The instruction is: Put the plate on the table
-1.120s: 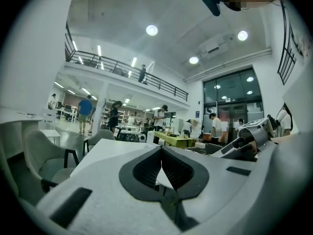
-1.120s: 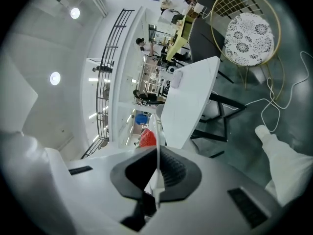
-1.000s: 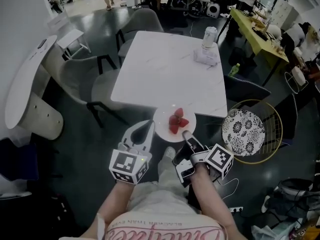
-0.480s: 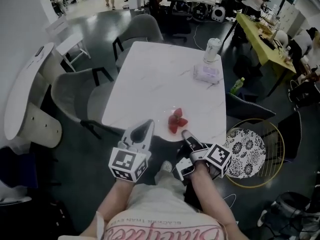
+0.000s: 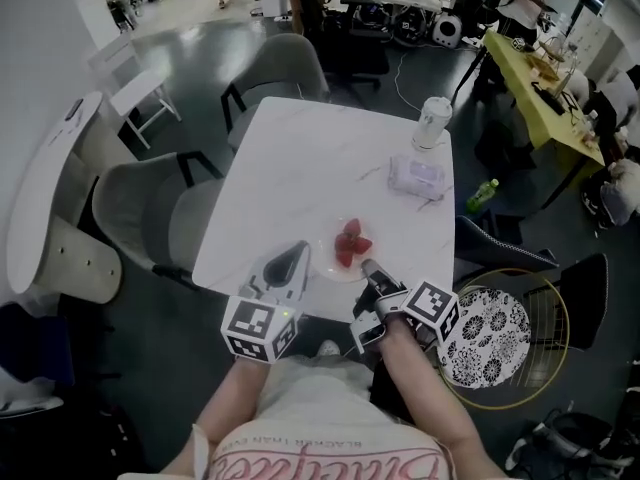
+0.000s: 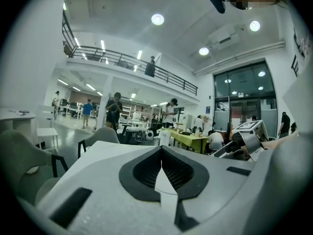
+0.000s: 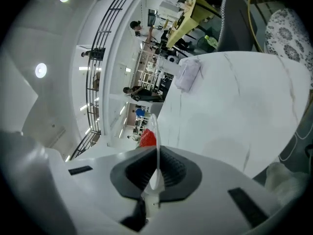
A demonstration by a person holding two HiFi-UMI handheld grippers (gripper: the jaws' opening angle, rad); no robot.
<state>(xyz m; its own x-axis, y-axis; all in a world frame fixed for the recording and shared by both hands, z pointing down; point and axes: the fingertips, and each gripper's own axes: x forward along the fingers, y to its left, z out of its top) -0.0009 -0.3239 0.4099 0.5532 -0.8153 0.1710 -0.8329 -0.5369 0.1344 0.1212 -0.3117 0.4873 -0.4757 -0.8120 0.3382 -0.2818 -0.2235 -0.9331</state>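
A white plate [image 5: 326, 259] with red strawberries [image 5: 350, 242] sits low over the near edge of the white marble table [image 5: 300, 158]; I cannot tell whether it touches the top. My left gripper [image 5: 297, 252] is shut on the plate's left rim, and my right gripper [image 5: 368, 267] is shut on its right rim. In the right gripper view the plate [image 7: 156, 131] shows edge-on between the closed jaws of the right gripper [image 7: 156, 177], with the strawberries [image 7: 148, 138] behind it and the table [image 7: 234, 97] beyond. In the left gripper view a thin white rim [image 6: 165, 180] is pinched by the left gripper [image 6: 160, 173].
A pale tumbler [image 5: 432, 121] and a tissue pack [image 5: 416, 176] stand at the table's far right. Grey chairs [image 5: 150, 213] [image 5: 285, 63] flank the left and far sides. A wire chair with a patterned cushion [image 5: 485, 333] is at my right, and a green bottle [image 5: 483, 194] stands near it.
Both grippers have carried the plate forward, from in front of the table's near edge to over the tabletop. The table now looks closer to me.
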